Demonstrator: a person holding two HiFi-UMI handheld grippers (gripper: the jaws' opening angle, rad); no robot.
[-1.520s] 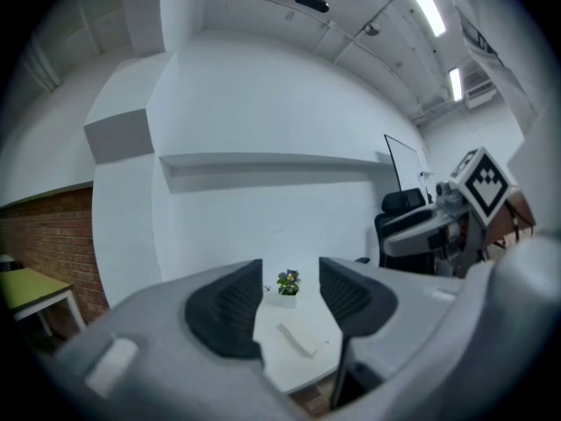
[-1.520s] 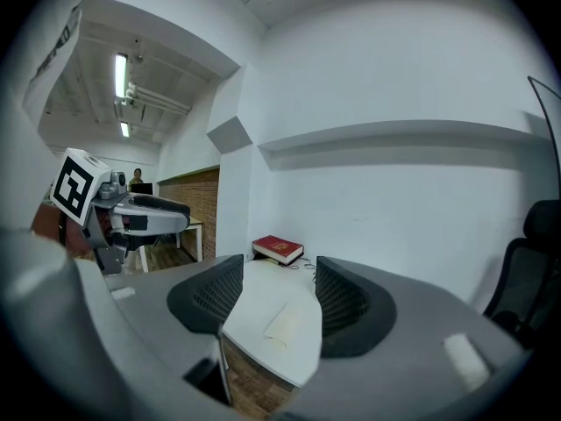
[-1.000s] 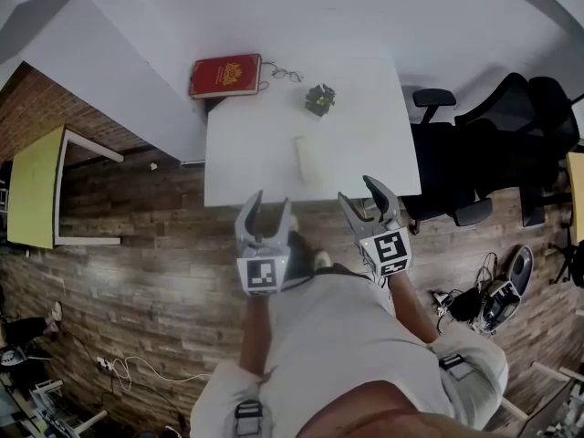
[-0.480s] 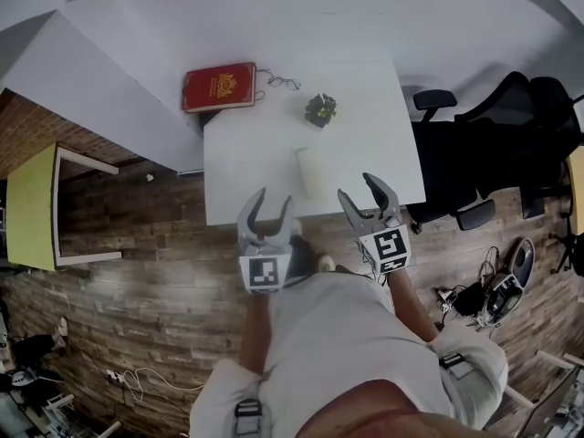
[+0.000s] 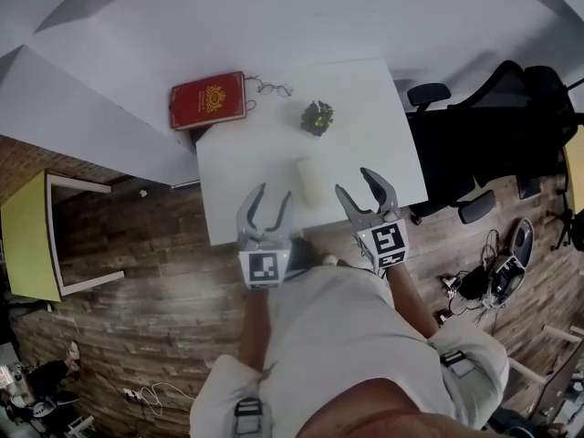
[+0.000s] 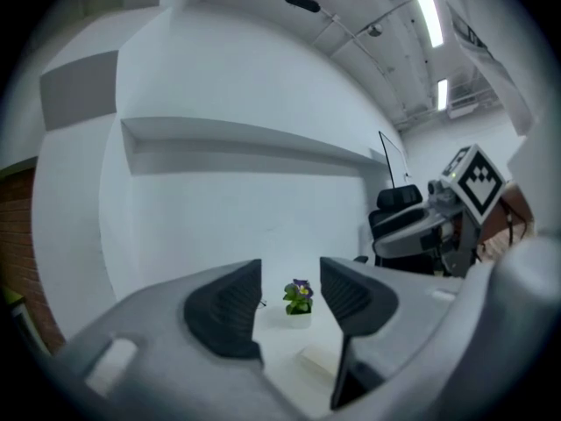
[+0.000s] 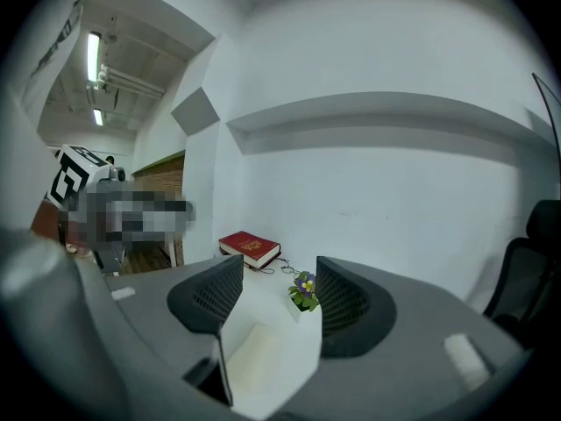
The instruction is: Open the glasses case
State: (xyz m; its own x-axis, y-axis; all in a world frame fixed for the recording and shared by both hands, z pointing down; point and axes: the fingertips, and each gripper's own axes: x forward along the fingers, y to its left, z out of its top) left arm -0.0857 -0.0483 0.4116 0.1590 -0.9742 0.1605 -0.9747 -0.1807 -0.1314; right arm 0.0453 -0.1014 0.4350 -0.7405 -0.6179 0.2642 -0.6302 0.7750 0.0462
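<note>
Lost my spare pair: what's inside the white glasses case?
Nothing inside shows: the glasses case lies closed on the table. A pair of glasses lies beside the red book.

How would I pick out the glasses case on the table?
Find the white table, with a red book at its far left corner. The glasses case lies near the front edge, nearer than the potted plant. It is the only plain white oblong.

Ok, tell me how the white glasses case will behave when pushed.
The glasses case looks smooth and lies loose on the white table, so it will probably slide. Lying flat and long, it seems unlikely to tip. It looks small beside the book, so likely light.
</note>
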